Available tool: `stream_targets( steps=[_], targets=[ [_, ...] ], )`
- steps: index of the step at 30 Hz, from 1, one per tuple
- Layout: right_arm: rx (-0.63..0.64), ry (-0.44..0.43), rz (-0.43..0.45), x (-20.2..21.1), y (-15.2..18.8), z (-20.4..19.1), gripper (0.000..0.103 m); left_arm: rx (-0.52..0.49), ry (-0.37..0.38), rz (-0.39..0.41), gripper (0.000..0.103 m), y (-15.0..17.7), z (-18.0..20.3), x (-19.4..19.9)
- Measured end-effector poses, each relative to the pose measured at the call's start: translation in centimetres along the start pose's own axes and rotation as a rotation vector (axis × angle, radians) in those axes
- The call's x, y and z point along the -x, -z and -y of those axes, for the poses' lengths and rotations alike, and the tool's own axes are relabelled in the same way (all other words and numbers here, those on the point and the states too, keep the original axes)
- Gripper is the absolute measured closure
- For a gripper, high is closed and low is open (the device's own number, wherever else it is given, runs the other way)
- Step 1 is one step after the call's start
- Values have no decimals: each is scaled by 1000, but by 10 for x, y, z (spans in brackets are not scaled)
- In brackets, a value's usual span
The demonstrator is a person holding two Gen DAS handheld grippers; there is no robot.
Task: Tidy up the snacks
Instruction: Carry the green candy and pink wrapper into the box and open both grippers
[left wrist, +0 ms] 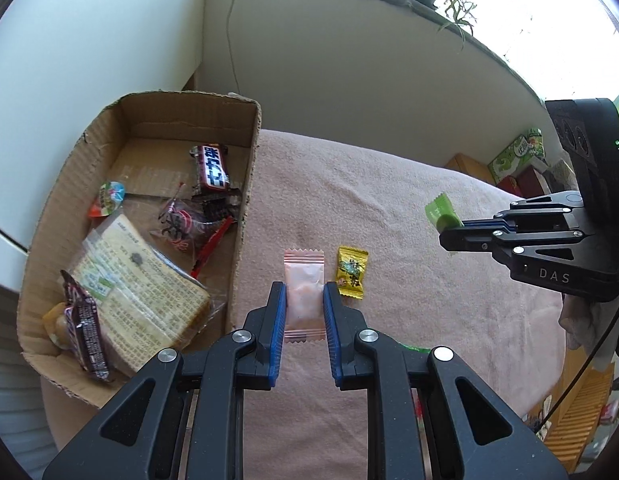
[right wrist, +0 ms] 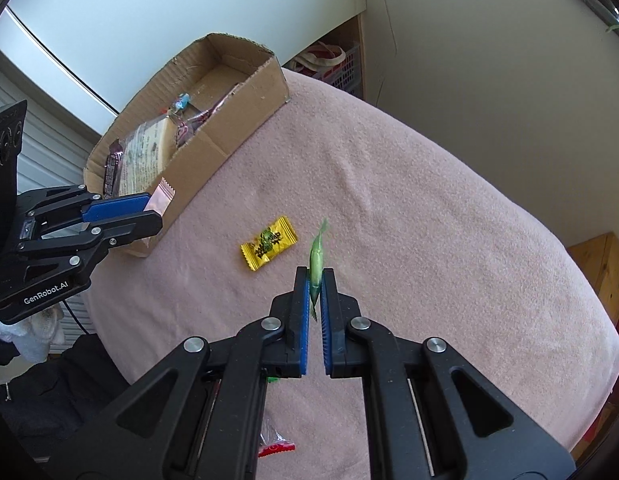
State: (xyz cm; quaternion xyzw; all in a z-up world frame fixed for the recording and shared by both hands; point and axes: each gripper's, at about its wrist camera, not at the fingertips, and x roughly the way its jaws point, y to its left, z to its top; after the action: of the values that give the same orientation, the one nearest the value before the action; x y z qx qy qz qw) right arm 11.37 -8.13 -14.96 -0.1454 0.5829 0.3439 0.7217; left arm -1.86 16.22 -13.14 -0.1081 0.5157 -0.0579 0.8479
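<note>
Pink sachet (left wrist: 304, 294) between left tool's (left wrist: 304, 298) pads

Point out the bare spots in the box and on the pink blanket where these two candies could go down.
In the cardboard box, the far end behind the dark chocolate bar is bare; the near end is crowded by the cracker pack. The pink blanket is bare from the yellow candy rightward to its edge.
</note>
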Motion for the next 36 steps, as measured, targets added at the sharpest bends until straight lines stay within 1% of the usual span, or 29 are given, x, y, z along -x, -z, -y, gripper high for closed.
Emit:
stream_targets(
  steps=[1,3,10,19,28,36],
  targets=[
    [10,-1,8,3,-5,-3,98,7,-6,5,86,-1,-3,-1],
    [25,-5,23,3,-12,-24,98,19,-18,14,86,-6,-11,-3],
    [81,-25,48,-2,-44,-60,98,75,-47,43,86,-11,-44,5],
    [147,-29,48,-10,-75,-96,98,118,-97,56,86,-11,-68,7],
    [199,-21,36,-26,-100,-129,98,136,-124,72,86,-9,-84,16],
    [207,-33,32,-30,-112,-140,98,148,-134,82,85,-10,-95,22]
  ],
)
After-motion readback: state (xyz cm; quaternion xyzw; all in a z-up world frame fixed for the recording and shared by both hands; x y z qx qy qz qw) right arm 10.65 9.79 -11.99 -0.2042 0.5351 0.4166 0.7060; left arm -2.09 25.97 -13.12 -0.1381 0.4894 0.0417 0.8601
